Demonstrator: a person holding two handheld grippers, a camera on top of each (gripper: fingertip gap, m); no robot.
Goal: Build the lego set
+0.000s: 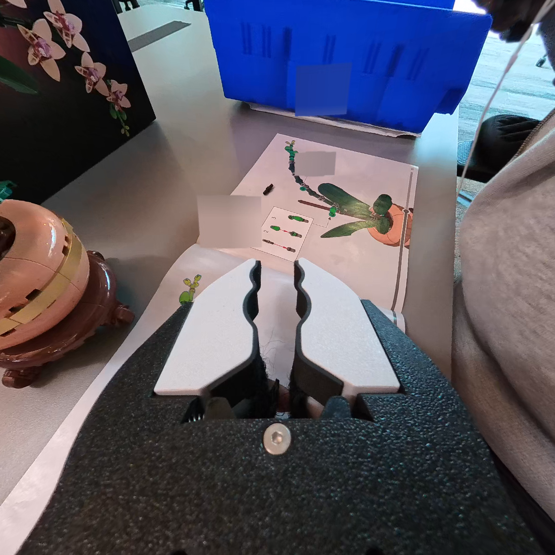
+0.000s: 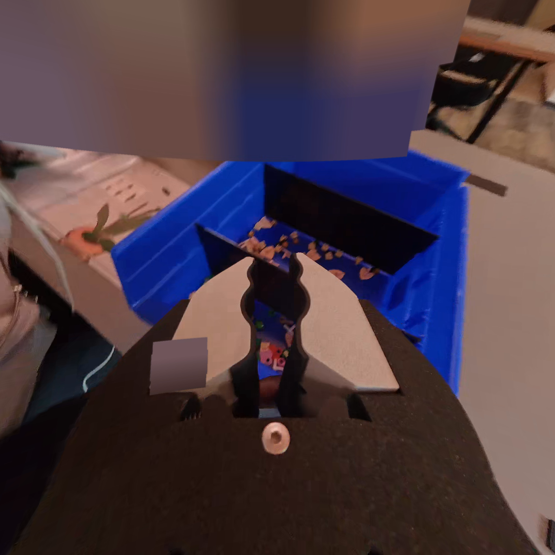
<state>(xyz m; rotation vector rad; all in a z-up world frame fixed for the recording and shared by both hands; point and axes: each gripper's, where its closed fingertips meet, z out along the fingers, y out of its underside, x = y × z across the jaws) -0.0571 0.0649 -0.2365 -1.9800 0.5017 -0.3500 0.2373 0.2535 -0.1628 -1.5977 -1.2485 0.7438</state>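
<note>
Closest in, the left gripper (image 1: pixel 277 264) hangs just over an open instruction booklet (image 1: pixel 354 240), jaws apart with nothing between them. The right gripper (image 2: pixel 271 259) is the same, parted and bare, hovering above a blue bin (image 2: pixel 168 258) split by dark dividers (image 2: pixel 345 216); pale small pieces (image 2: pixel 315 255) litter the middle compartment. Beside the left one sits a pink pot on a brown base (image 1: pixel 45 285). Further up the page lies a tiny black pin (image 1: pixel 268 189), long axis slanting up-right. I'd come in across that axis, low and slow.
</note>
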